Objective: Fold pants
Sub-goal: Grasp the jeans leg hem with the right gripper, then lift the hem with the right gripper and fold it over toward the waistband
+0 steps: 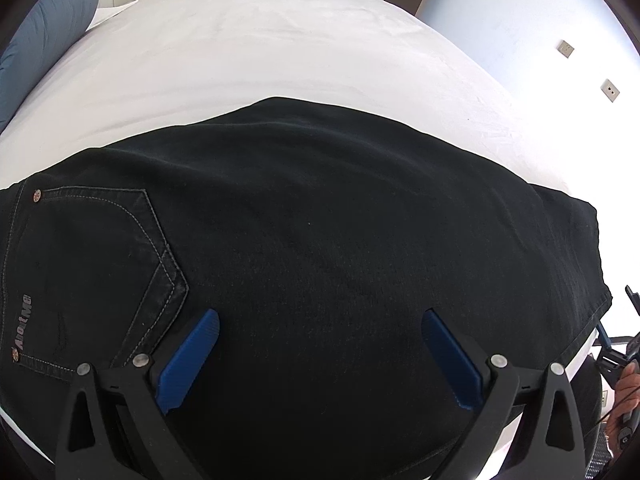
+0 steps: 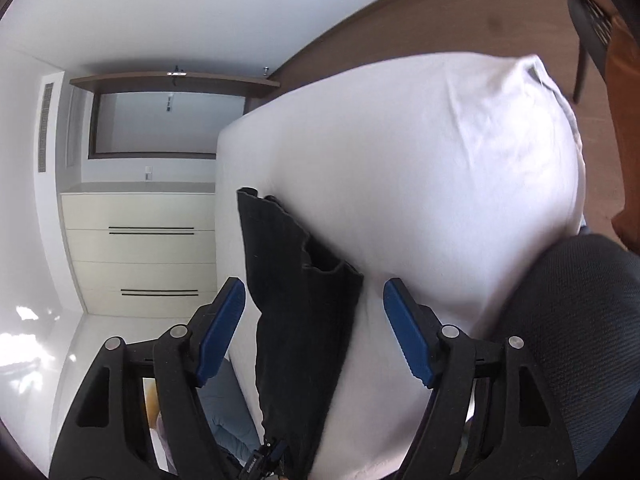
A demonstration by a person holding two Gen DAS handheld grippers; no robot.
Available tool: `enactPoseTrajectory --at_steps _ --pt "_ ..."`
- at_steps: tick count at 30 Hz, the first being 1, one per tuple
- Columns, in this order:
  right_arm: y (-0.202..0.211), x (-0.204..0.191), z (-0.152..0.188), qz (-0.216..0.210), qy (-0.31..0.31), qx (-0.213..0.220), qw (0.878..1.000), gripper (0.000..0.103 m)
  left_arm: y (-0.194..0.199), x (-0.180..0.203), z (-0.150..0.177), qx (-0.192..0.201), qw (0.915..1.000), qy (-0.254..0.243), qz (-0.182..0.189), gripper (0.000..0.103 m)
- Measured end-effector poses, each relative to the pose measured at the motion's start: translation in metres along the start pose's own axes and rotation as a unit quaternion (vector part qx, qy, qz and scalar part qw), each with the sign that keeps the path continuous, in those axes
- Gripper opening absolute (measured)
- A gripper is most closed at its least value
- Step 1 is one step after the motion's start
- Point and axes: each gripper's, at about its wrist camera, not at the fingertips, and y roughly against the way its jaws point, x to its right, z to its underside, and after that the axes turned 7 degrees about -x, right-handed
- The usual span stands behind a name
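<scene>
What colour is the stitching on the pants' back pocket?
Light grey stitching on the black pants, clearest in the left wrist view.

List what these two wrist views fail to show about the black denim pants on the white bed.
- Left wrist view: black denim pants run off the bottom and left edges; waistband unseen.
- Left wrist view: open left gripper covers cloth beneath it.
- Right wrist view: pants hem blurred between open right gripper; contact unclear.
- White bed sheet hides the rest.
</scene>
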Motion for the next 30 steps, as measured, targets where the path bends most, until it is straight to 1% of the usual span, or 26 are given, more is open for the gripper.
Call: enactPoseTrajectory --at_steps 1,3,4,6,7,8,11,12,13,14,16,18,19,20,21,22,24,25,27,30 --pt "-0.012 0.002 0.016 -0.002 0.0 0.001 1.0 0.071 0.001 -0.003 0.0 0.0 1.0 0.002 0.003 0.102" --pt "-0.023 0.004 0.023 -0.006 0.002 -0.002 1.0 0.071 0.001 -0.001 0.001 0.002 1.0 0.006 0.005 0.102" --pt "-0.03 0.005 0.028 -0.011 0.0 -0.005 1.0 0.071 0.002 -0.006 0.0 0.002 1.0 0.006 0.004 0.102" --pt "-0.034 0.012 0.024 -0.02 -0.014 -0.003 1.0 0.07 0.002 -0.004 0.001 0.003 1.0 0.004 -0.002 0.102" --pt "-0.038 0.016 0.022 -0.034 -0.024 -0.001 0.999 0.07 0.001 -0.006 -0.003 0.003 1.0 0.003 -0.002 0.102" --pt "-0.045 0.02 0.026 -0.051 -0.034 -0.001 0.998 0.07 0.001 -0.005 -0.003 0.003 1.0 0.001 -0.002 0.102" --pt "-0.056 0.03 0.036 -0.085 -0.051 0.006 0.995 0.07 0.003 -0.01 0.002 0.003 1.0 0.0 0.003 0.102" --pt "-0.062 0.03 0.032 -0.092 -0.057 0.011 0.994 0.07 0.004 -0.009 0.003 0.003 1.0 0.001 0.004 0.102" --pt "-0.063 0.036 0.032 -0.101 -0.064 0.018 0.993 0.069 -0.001 -0.021 -0.003 0.003 1.0 0.002 0.004 0.102" --pt "-0.069 0.039 0.035 -0.108 -0.068 0.024 0.992 0.068 -0.001 -0.021 -0.003 0.003 1.0 0.002 0.002 0.102" --pt "-0.079 0.039 0.043 -0.108 -0.065 0.029 0.992 0.064 0.0 -0.02 -0.002 0.003 1.0 0.002 -0.001 0.102" --pt "-0.086 0.04 0.045 -0.106 -0.064 0.033 0.992 0.055 -0.001 -0.019 -0.001 0.003 1.0 0.0 -0.004 0.102" --pt "-0.094 0.043 0.041 -0.101 -0.064 0.034 0.992 0.052 -0.001 -0.019 0.0 0.003 1.0 0.0 -0.004 0.102" --pt "-0.099 0.043 0.042 -0.097 -0.063 0.032 0.993 0.044 -0.001 -0.017 0.0 0.003 1.0 -0.001 -0.005 0.102" --pt "-0.105 0.043 0.042 -0.09 -0.06 0.03 0.994 0.034 -0.002 -0.016 0.0 0.002 1.0 -0.002 -0.006 0.102" --pt "-0.102 0.044 0.04 -0.083 -0.059 0.028 0.994 0.03 -0.002 -0.016 0.0 0.001 1.0 -0.002 -0.006 0.102" --pt "-0.115 0.046 0.043 -0.074 -0.059 0.026 0.995 0.015 -0.002 -0.015 0.0 0.002 1.0 -0.001 -0.004 0.102" --pt "-0.119 0.048 0.044 -0.065 -0.059 0.028 0.996 0.014 -0.002 -0.014 -0.001 0.002 1.0 -0.001 -0.002 0.102" --pt "-0.123 0.052 0.043 -0.066 -0.063 0.032 0.995 0.01 -0.002 -0.015 0.0 0.002 1.0 0.002 0.003 0.102" --pt "-0.129 0.047 0.043 -0.054 -0.054 0.036 0.996 0.01 -0.002 -0.016 0.0 0.004 0.9999 0.007 0.009 0.102"
